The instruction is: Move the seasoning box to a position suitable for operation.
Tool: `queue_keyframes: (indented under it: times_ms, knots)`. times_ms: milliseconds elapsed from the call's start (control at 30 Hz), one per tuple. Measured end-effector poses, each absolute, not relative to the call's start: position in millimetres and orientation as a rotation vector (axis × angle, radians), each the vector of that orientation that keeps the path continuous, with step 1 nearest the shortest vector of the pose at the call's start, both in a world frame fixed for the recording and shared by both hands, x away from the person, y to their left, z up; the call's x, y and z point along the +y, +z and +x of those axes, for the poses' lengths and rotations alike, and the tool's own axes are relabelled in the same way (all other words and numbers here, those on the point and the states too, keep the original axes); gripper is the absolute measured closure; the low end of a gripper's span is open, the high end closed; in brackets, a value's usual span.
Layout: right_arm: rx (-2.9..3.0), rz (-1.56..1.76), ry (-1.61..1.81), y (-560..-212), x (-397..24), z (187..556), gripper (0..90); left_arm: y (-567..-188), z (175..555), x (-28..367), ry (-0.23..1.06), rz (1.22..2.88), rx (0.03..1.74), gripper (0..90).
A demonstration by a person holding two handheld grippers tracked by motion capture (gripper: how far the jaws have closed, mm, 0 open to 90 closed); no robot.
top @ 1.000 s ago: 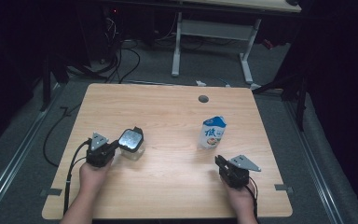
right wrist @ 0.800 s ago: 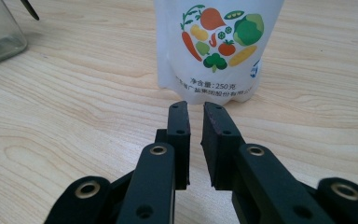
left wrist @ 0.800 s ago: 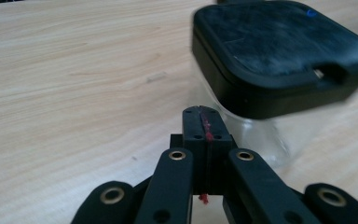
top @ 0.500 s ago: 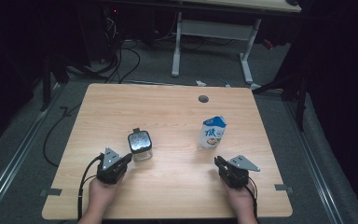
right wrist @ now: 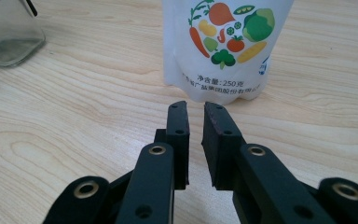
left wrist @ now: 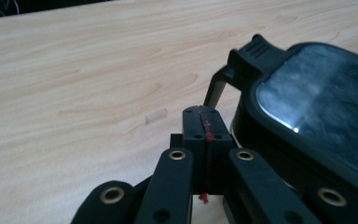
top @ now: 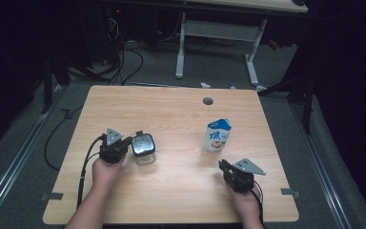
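Our left tool (top: 126, 144) jaws pressed shut, empty, just beside the lidded glass jar (top: 144, 148) at centre-left of the bench (top: 181, 114), our right tool (right wrist: 196, 116) slightly parted, empty, facing the white pouch (right wrist: 223, 46), nothing between.

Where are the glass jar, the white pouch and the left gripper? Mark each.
glass jar (top: 143, 145): high view, on its dark lid.
white pouch (top: 217, 139): high view, on its printed front.
left gripper (left wrist: 204, 122): left gripper view, where the closed tips meet.

Light wooden table (top: 181, 114) on grey carpet floor (top: 38, 119), white desk frame (top: 217, 45) far, black cables (top: 119, 57) far left, dim room.
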State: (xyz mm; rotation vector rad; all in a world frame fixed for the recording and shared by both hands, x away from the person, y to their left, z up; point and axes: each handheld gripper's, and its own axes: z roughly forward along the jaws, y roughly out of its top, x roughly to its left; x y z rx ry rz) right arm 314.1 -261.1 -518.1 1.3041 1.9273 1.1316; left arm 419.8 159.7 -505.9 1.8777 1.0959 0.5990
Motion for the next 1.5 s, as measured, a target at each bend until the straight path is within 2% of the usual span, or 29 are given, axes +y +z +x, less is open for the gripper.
queue_keyframes:
  times_ms: [300,600,867,1100,1233,1500]
  knots:
    - [1.925,1.303,1.123,-518.2,-261.7,311.6,80.7,-506.0,412.4,154.8,0.573,1.899,1.055,90.0]
    - [1.947,1.263,1.118,-517.7,-254.9,311.8,80.7,-502.8,367.8,139.7,0.555,1.912,1.081,90.0]
    - [1.955,1.254,1.160,-517.1,-255.7,310.6,80.7,-504.3,349.1,122.1,0.544,1.944,1.063,90.0]
    - [1.966,1.251,1.157,-518.4,-255.5,313.6,80.6,-508.5,344.5,112.5,0.524,1.971,1.017,90.0]
    - [1.968,1.254,1.158,-518.9,-255.4,313.4,80.6,-509.8,344.6,119.1,0.533,1.946,1.044,90.0]
    - [1.984,1.247,1.142,-520.1,-252.8,314.2,80.6,-503.1,376.9,140.4,0.593,1.927,1.106,90.0]
